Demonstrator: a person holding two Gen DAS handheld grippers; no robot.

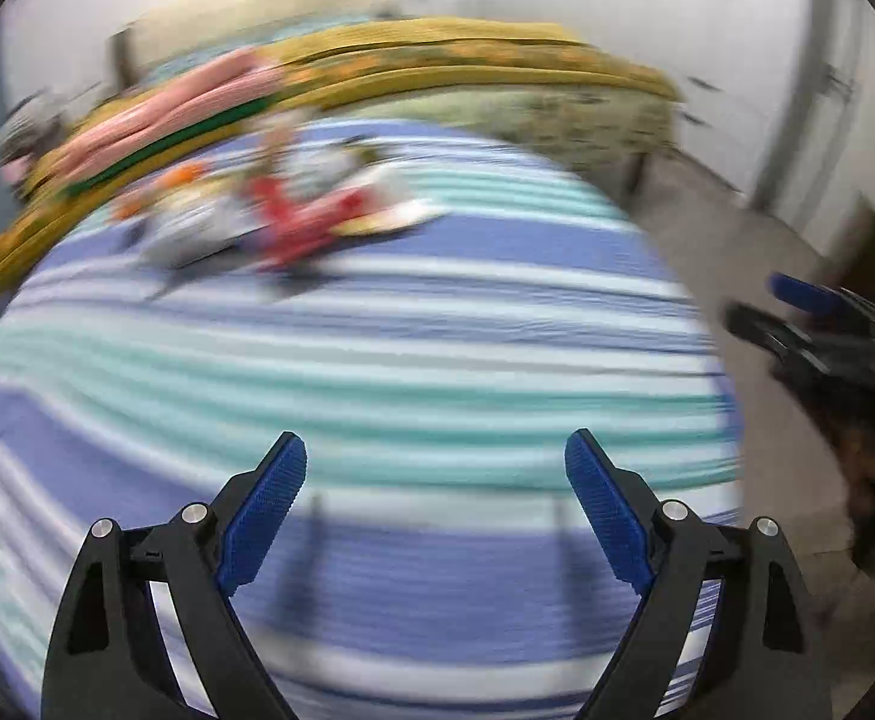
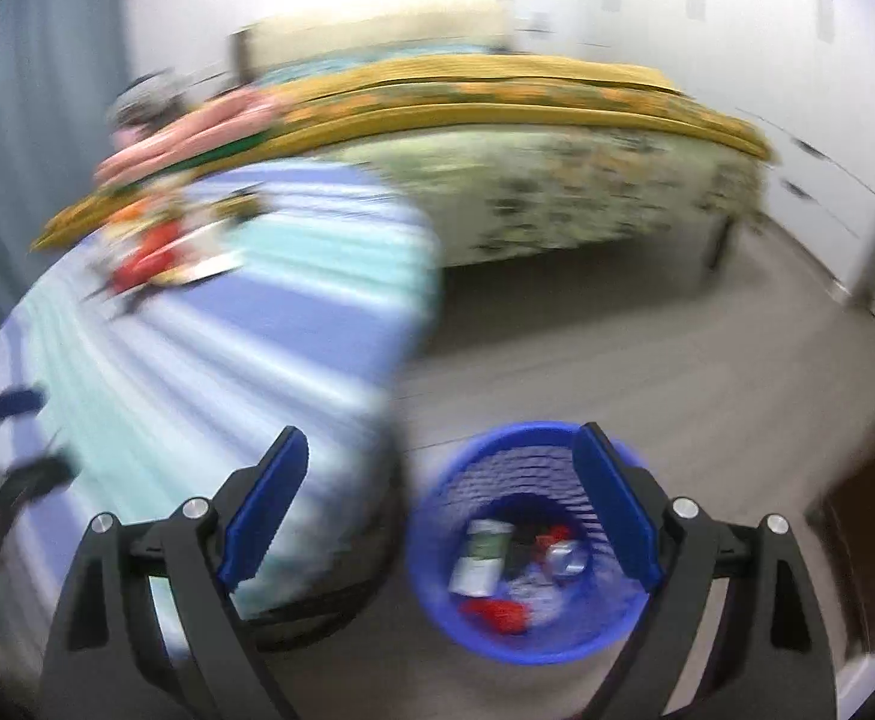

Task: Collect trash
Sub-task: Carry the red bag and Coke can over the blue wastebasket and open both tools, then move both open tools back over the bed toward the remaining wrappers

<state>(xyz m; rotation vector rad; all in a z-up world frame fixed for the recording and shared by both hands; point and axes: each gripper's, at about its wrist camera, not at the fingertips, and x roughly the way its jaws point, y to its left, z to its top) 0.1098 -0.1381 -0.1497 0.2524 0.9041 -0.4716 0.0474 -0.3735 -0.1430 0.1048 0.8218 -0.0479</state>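
Note:
Both views are blurred. A heap of trash point(image 1: 293, 210), red, white and orange wrappers, lies at the far side of a round table under a blue, teal and white striped cloth point(image 1: 377, 360). My left gripper point(image 1: 435, 450) hangs open above the cloth's near part, with nothing between its pads. My right gripper point(image 2: 440, 450) is open and empty too, beside the table's edge. Below its right finger stands a blue mesh bin point(image 2: 527, 546) on the floor, holding a green-and-white packet, a can and red wrappers. The right gripper point(image 1: 797, 312) also shows at the right edge of the left wrist view.
Behind the table stands a bed point(image 2: 557, 180) with a yellow floral cover and pink bedding. Grey floor point(image 2: 677, 360) spreads between bed and bin. White cupboard doors point(image 2: 827, 168) line the right wall, and a dark piece of furniture point(image 2: 869, 540) sits at the right edge.

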